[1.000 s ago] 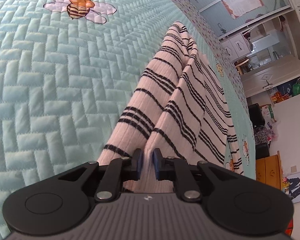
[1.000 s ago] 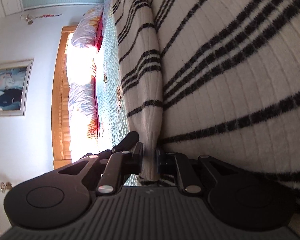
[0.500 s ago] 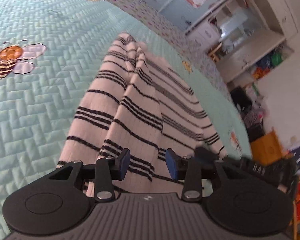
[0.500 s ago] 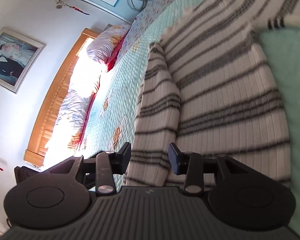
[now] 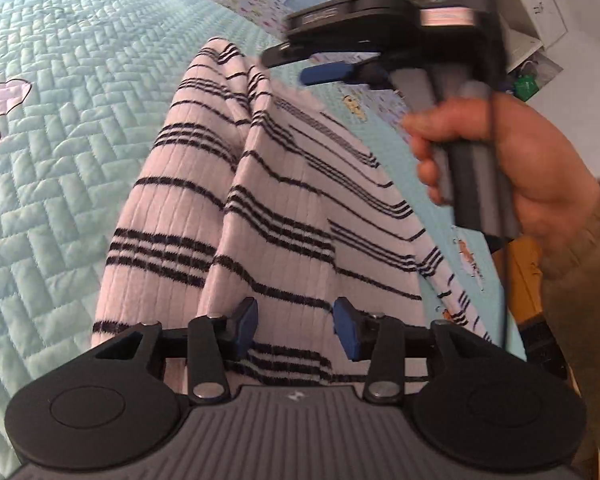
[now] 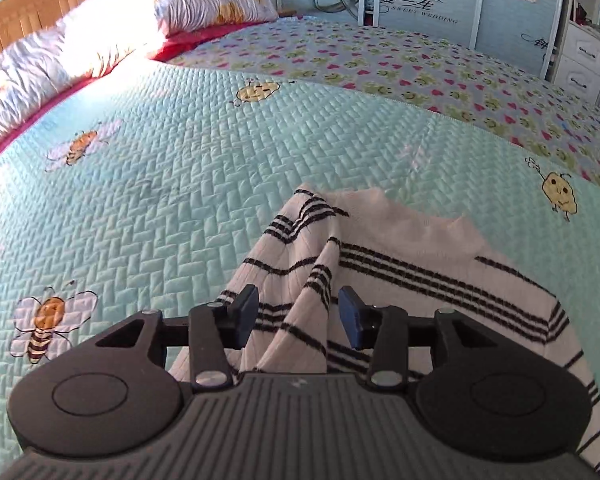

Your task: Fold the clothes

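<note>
We see our left claw (image 5: 295, 329) spread wide, its 2 blue pads apart and gripping nothing, hovering just over the near end of the striped sweater (image 5: 260, 208). Our right claw (image 6: 299, 317) is also wide and empty above the same sweater (image 6: 400, 280), where a sleeve lies folded over the body. In the left view the right claw (image 5: 328, 73) appears blurred near the sweater's far end, held in a hand (image 5: 512, 160). The sweater lies on the pale blue quilt (image 6: 160, 200) of the bed, with pillows (image 6: 212, 0) by the wooden headboard (image 6: 28, 16)
</note>
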`<state>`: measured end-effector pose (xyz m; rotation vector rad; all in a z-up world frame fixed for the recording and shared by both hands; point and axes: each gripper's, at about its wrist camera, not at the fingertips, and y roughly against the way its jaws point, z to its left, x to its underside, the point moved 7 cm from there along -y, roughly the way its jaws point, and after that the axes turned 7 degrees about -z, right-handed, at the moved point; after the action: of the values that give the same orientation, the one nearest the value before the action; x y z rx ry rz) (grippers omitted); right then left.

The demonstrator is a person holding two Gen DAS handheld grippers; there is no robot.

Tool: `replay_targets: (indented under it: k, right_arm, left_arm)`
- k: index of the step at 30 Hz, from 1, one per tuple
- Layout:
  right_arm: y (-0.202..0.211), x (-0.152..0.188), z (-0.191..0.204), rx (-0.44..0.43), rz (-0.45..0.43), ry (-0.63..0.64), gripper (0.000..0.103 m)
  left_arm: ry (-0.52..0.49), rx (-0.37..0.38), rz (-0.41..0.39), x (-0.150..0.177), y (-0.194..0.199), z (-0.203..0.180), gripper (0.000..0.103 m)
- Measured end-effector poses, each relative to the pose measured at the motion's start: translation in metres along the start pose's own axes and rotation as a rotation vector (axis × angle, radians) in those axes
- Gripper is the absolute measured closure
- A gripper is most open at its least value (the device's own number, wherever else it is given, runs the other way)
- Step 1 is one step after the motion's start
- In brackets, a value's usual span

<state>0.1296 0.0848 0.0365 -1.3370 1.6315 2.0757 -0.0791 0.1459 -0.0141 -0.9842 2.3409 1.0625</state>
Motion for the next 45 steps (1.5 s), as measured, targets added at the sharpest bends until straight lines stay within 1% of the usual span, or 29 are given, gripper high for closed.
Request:
replay_targets:
  k: [2, 4, 6, 9, 11, 13, 15, 16, 17, 19, 24, 25, 26, 28, 31, 33, 36, 39, 41, 43, 45]
  right_arm:
    - [-0.019, -0.001, 0.001, 0.036, 0.068, 0.029, 0.057]
    - [-0.027, 0.004, -0.004, 0.088, 0.119, 0.045, 0.057]
    - [-0.034, 0.007, -0.012, 0.122, 0.154, 0.046, 0.056]
    - [-0.041, 0.006, -0.025, 0.207, 0.158, 0.066, 0.054]
    - [-0.046, 0.005, -0.031, 0.236, 0.153, 0.072, 0.049]
    - [-0.052, 0.005, -0.034, 0.233, 0.158, 0.055, 0.047]
    - [-0.051, 0.004, -0.035, 0.245, 0.134, 0.026, 0.047]
    - [-0.047, 0.002, -0.033, 0.229, 0.113, -0.004, 0.047]
    - [-0.045, 0.001, -0.030, 0.202, 0.117, -0.022, 0.047]
    - [-0.041, 0.001, -0.023, 0.146, 0.134, -0.053, 0.047]
    - [-0.048, 0.004, -0.010, 0.190, 0.242, 0.039, 0.048]
    - [-0.049, 0.004, -0.006, 0.197, 0.258, 0.067, 0.051]
    - [-0.050, 0.005, -0.003, 0.203, 0.274, 0.098, 0.056]
    - [-0.054, 0.008, 0.006, 0.185, 0.313, 0.131, 0.098]
    - [-0.055, 0.009, 0.015, 0.216, 0.319, 0.193, 0.098]
    - [-0.049, 0.006, 0.016, 0.263, 0.301, 0.232, 0.099]
    - [-0.045, 0.003, 0.011, 0.400, 0.280, 0.360, 0.099]
    - [-0.058, 0.009, 0.013, 0.421, 0.288, 0.369, 0.099]
    - [-0.073, 0.015, 0.017, 0.459, 0.294, 0.406, 0.098]
    - [-0.087, 0.023, 0.017, 0.459, 0.306, 0.380, 0.097]
    - [-0.084, 0.019, 0.010, 0.445, 0.267, 0.303, 0.094]
  left_arm:
    - [-0.007, 0.023, -0.002, -0.001, 0.000, 0.000, 0.049]
    - [-0.002, 0.039, 0.002, -0.001, 0.001, 0.003, 0.049]
    - [-0.006, 0.058, 0.008, -0.001, 0.000, 0.006, 0.049]
    - [0.014, 0.094, 0.019, -0.001, 0.000, 0.010, 0.049]
    - [0.047, 0.114, 0.023, -0.001, 0.002, 0.015, 0.049]
    - [0.083, 0.134, 0.026, -0.002, 0.005, 0.017, 0.049]
    - [0.111, 0.151, 0.029, -0.003, 0.008, 0.018, 0.049]
    - [0.115, 0.153, 0.029, -0.003, 0.008, 0.018, 0.049]
    - [0.119, 0.155, 0.029, -0.002, 0.008, 0.018, 0.049]
    - [0.116, 0.156, 0.027, -0.002, 0.009, 0.017, 0.049]
    - [0.121, 0.162, 0.027, -0.002, 0.008, 0.016, 0.048]
    - [0.128, 0.163, 0.028, -0.002, 0.008, 0.016, 0.048]
    - [0.131, 0.164, 0.028, -0.002, 0.007, 0.016, 0.048]
    - [0.136, 0.166, 0.030, -0.002, 0.007, 0.017, 0.048]
    - [0.128, 0.172, 0.035, -0.001, 0.007, 0.017, 0.048]
    - [0.130, 0.180, 0.044, 0.000, 0.009, 0.019, 0.048]
    - [0.152, 0.194, 0.055, 0.001, 0.011, 0.023, 0.048]
    - [0.178, 0.202, 0.062, 0.001, 0.013, 0.028, 0.048]
    - [0.195, 0.208, 0.068, 0.001, 0.014, 0.031, 0.049]
    - [0.218, 0.217, 0.074, 0.000, 0.015, 0.035, 0.049]
    - [0.243, 0.227, 0.077, 0.000, 0.015, 0.038, 0.049]
